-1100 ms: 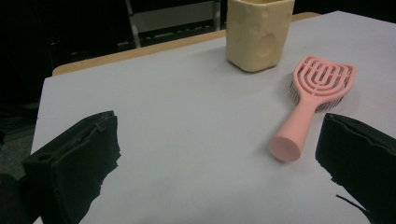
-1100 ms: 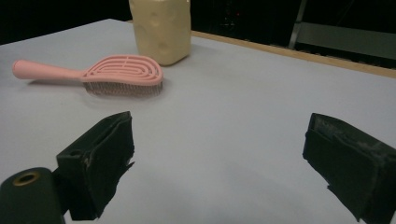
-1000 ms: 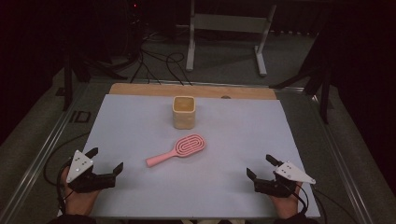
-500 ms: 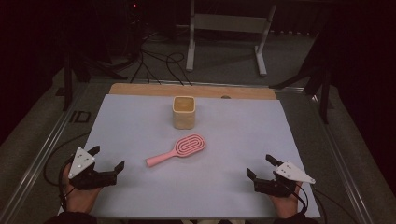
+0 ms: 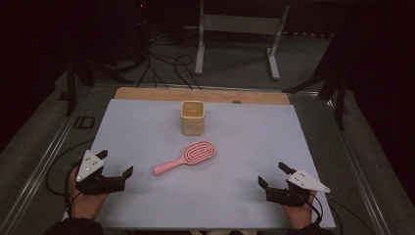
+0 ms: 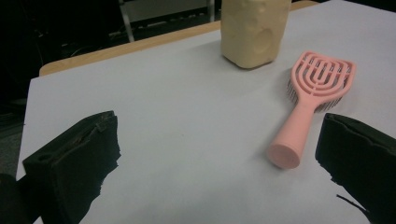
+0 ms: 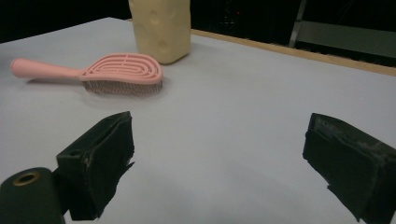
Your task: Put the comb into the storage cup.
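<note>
A pink hairbrush lies flat, bristles down, in the middle of the white sheet, its handle pointing toward the near left. Just behind it stands a cream-yellow cup. My left gripper rests open at the near left, a short way left of the handle's end. My right gripper is open at the near right, well clear of the brush. The left gripper view has the brush and cup beyond my open left gripper. The right gripper view has the brush and cup past my open right gripper.
The white sheet covers a wooden tabletop whose far edge shows as a strip. A metal stand and loose cables sit on the dark floor behind the table. Metal rails run along both table sides.
My left gripper has crept slightly forward and to the right, toward the brush handle. The right gripper, brush and cup have stayed put.
</note>
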Demonstrator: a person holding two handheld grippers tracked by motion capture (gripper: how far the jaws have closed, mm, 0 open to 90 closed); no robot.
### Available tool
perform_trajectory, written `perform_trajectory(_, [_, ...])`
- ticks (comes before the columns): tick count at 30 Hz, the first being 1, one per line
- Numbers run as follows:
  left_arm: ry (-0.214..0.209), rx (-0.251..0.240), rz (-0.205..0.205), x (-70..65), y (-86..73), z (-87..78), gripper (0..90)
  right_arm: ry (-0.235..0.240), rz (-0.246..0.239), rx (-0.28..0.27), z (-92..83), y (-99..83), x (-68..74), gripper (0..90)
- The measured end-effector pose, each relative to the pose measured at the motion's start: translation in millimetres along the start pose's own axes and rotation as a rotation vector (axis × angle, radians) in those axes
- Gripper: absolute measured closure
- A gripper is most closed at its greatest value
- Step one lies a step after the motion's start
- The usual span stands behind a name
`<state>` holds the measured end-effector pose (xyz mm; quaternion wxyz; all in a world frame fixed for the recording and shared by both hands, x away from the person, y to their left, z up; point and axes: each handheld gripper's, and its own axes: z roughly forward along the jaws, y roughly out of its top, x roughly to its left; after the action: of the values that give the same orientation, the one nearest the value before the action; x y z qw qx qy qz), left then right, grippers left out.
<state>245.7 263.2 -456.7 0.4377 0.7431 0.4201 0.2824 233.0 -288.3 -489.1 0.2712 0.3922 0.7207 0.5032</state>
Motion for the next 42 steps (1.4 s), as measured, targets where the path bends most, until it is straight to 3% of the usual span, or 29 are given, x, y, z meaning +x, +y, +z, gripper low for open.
perform_trajectory(42, [-0.07, 0.11, 0.118, -17.6, 32.1, 41.5, 0.0, 0.005, 0.002, 0.004, 1.2, -0.5, 0.2, 8.4])
